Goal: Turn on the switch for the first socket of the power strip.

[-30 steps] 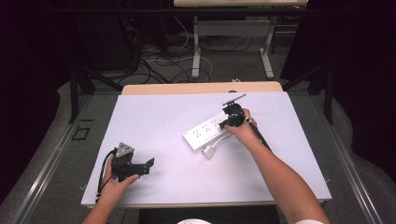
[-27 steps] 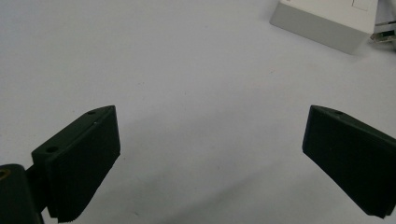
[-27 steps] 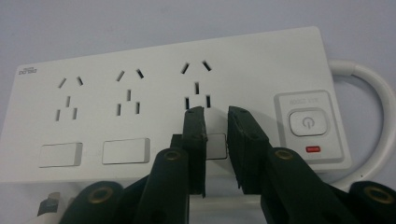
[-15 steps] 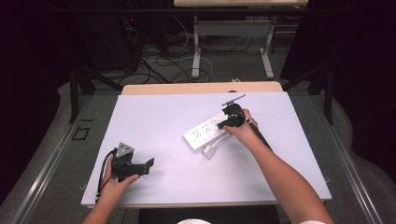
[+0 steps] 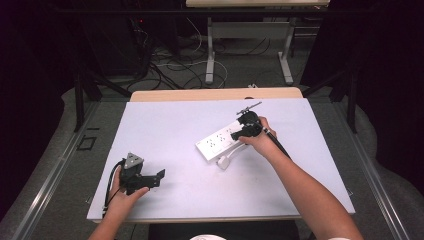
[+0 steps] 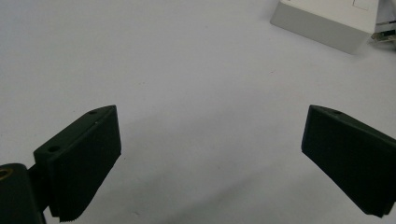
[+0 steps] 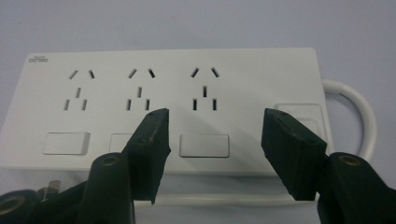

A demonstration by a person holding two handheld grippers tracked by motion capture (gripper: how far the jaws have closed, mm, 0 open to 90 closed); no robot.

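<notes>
A pale white sheet covers the desk [image 5: 170, 125], with a strip of bare wood showing along the far edge. Right of centre lies a white power strip [image 5: 220, 142], set at a slant. Its white cable and plug [image 5: 224, 161] rest just beside its near side.

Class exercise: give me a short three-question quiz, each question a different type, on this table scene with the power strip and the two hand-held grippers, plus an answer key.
1. True or false: the left gripper holds the power strip.
2. Multiple choice: how many socket groups does the power strip's face show in the right gripper view? A two, B three, C five.
3. Short answer: what is between the jaws of the right gripper?

Key
1. False; its jaws stand wide apart over the bare white table.
2. B.
3. Nothing; the jaws have just been opening and hang apart above the strip's switches.
</notes>
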